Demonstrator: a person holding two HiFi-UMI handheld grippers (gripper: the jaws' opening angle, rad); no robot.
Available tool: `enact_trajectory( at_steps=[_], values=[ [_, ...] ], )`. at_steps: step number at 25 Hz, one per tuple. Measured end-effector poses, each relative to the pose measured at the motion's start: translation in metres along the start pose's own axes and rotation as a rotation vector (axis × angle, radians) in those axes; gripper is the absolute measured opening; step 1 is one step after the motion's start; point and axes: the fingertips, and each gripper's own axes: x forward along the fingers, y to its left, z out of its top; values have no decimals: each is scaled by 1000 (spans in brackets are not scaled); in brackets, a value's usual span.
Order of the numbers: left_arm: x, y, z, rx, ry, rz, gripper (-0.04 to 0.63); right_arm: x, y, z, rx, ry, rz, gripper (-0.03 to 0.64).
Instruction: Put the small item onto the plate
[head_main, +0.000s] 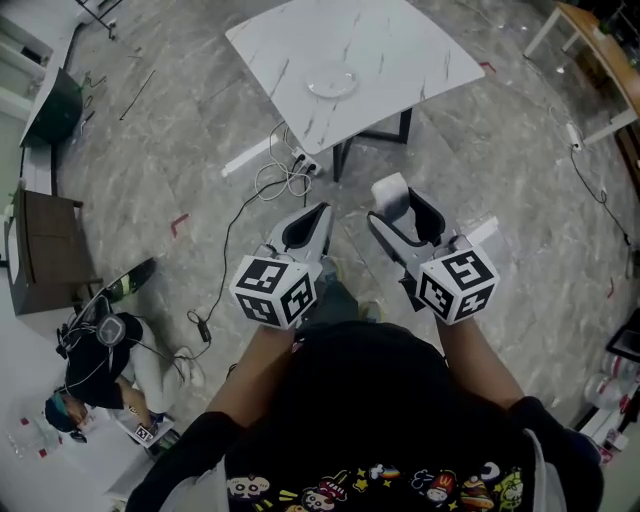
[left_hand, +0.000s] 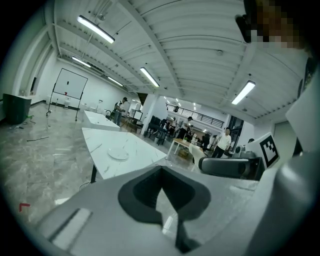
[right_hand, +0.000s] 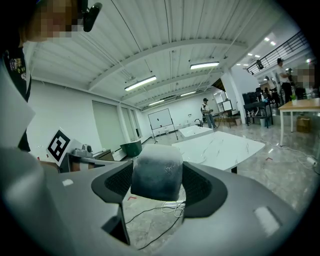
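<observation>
A round white plate (head_main: 332, 82) lies on the white marble table (head_main: 400, 45) ahead of me, well beyond both grippers. My right gripper (head_main: 402, 208) is shut on the small item (head_main: 390, 192), a pale grey-white block held over the floor. The right gripper view shows the block (right_hand: 156, 176) wedged between the dark pads, with the table (right_hand: 220, 147) behind it. My left gripper (head_main: 318, 222) is beside it, shut on nothing. In the left gripper view the left gripper (left_hand: 161, 200) points toward the plate (left_hand: 118, 154) on the table (left_hand: 100, 142).
Cables and a power strip (head_main: 290, 170) lie on the floor by the table legs. A dark cabinet (head_main: 45, 250) and a green bin (head_main: 55, 105) stand at the left. A person (head_main: 100, 365) sits on the floor at lower left. A wooden table (head_main: 600, 50) stands at the far right.
</observation>
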Motion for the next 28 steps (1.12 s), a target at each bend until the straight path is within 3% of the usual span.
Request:
enact_trajectory(
  at_steps=[13,20,28],
  values=[
    [32,72,39,-2,31,-89,0,77,-4,18,26,30,-77,334],
    [51,84,46,16,54,-156,2,98,-7,20,41,29,-111,334],
    [66,101,61,19,64,-161,2,122,-18,35,41,28,-108,334]
  ],
)
